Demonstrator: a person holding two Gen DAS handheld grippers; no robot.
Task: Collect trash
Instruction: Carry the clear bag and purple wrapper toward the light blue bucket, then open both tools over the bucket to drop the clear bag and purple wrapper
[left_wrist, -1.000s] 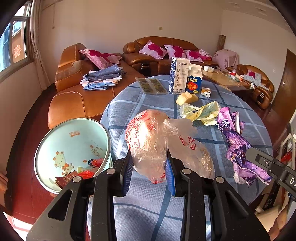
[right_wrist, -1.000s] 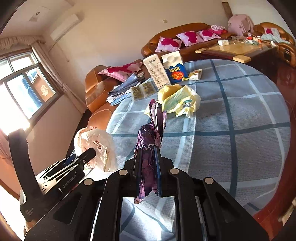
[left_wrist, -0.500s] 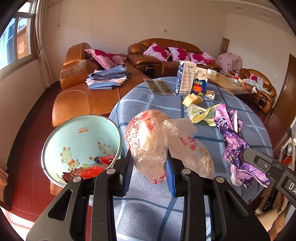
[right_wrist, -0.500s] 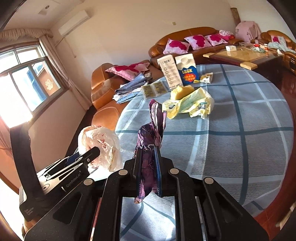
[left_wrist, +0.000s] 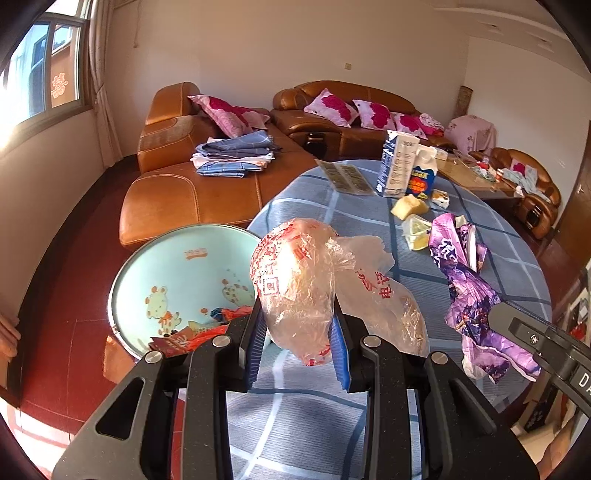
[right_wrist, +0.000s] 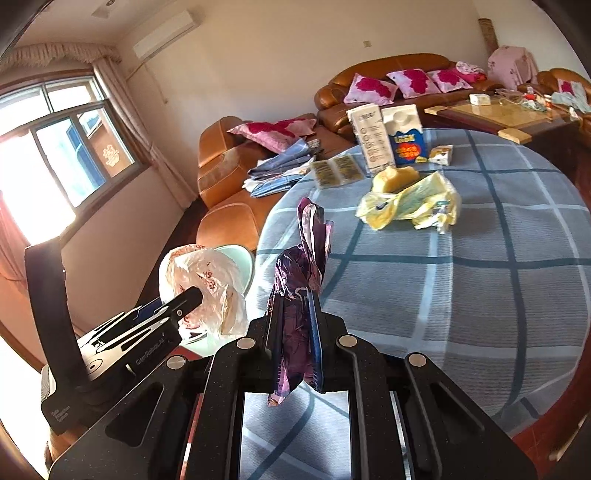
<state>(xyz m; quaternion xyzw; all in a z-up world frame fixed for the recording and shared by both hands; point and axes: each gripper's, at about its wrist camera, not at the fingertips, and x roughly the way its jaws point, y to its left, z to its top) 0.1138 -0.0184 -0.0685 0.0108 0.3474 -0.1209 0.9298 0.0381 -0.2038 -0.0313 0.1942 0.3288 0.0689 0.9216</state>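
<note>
My left gripper (left_wrist: 300, 338) is shut on a crumpled clear plastic bag (left_wrist: 295, 280) with red print, held above the table's left edge. A light blue trash bin (left_wrist: 177, 273) with cartoon prints stands on the floor just left of it, with red wrappers inside. My right gripper (right_wrist: 297, 347) is shut on a purple foil wrapper (right_wrist: 301, 280), held upright over the table's near edge. The wrapper also shows in the left wrist view (left_wrist: 469, 291). The plastic bag shows in the right wrist view (right_wrist: 207, 280), in front of the bin (right_wrist: 236, 258).
A round table with a blue checked cloth (right_wrist: 480, 277) holds a yellow bag (right_wrist: 410, 206), a yellow sponge (left_wrist: 408, 206), two cartons (left_wrist: 406, 170) and flat packets (left_wrist: 345, 177). Brown leather sofas (left_wrist: 192, 192) with pillows and folded cloths stand behind.
Both grippers have drawn back and to the left with their loads. The bin has come closer to the left gripper in view. The grips have not changed.
</note>
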